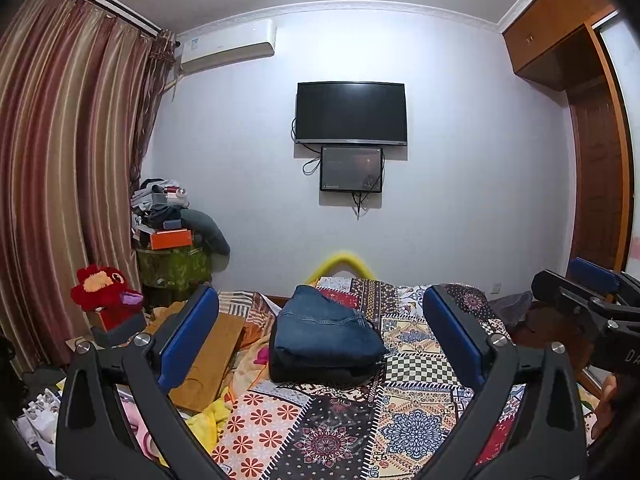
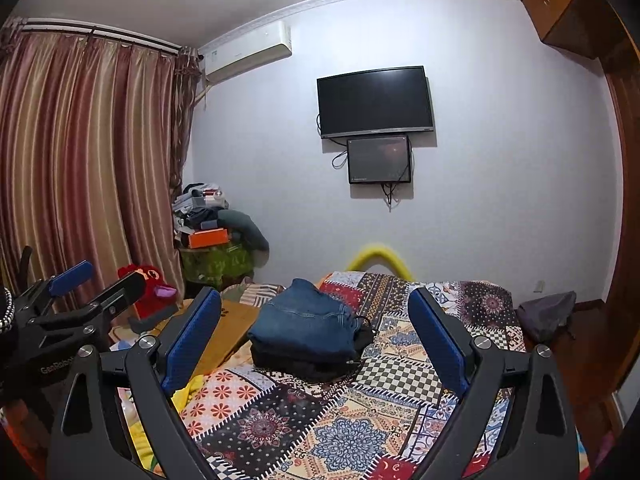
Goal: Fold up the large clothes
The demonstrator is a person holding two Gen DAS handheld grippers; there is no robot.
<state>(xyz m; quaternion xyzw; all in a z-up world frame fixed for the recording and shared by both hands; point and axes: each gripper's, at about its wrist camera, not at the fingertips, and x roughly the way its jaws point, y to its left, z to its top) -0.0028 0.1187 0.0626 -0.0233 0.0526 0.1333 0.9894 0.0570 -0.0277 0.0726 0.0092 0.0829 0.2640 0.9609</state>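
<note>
Your folded jeans (image 1: 326, 322) lie on the patchwork bedspread (image 1: 320, 432), stacked on top of a folded black garment (image 1: 320, 372), and everything else is placed here from that stack. Both your grippers are held back from the stack, on your side of it, above the bedspread. Your left gripper (image 1: 320, 338) has its blue-padded fingers (image 1: 188, 338) spread wide with nothing between them but the view of the stack; your right gripper (image 2: 314, 336) is spread just as wide and is likewise empty. In the right wrist view, the left gripper shows at the left edge, well apart from the stack.

Left of the stack, a brown board (image 1: 214, 360) lies on the bed's edge with yellow and orange cloth (image 1: 208, 420) bunched beside it. Farther left sits a red plush toy (image 1: 106, 292) on a box, and behind it a green-covered stand (image 1: 174, 268) piled with boxes and clothes. Beyond the stack, a yellow curved tube (image 1: 342, 262) rises at the far end of the bed. To the stack's right, off the bed, a grey bag (image 2: 546, 314) rests on dark wood.

On the pale wall behind the stack hang a dark television (image 1: 351, 112) and a smaller screen (image 1: 351, 169) under it, cables dangling. An air conditioner (image 1: 228, 46) sits high to the left, striped curtains (image 1: 60, 160) cover the left side, and a wooden wardrobe (image 1: 592, 120) stands to the right.
</note>
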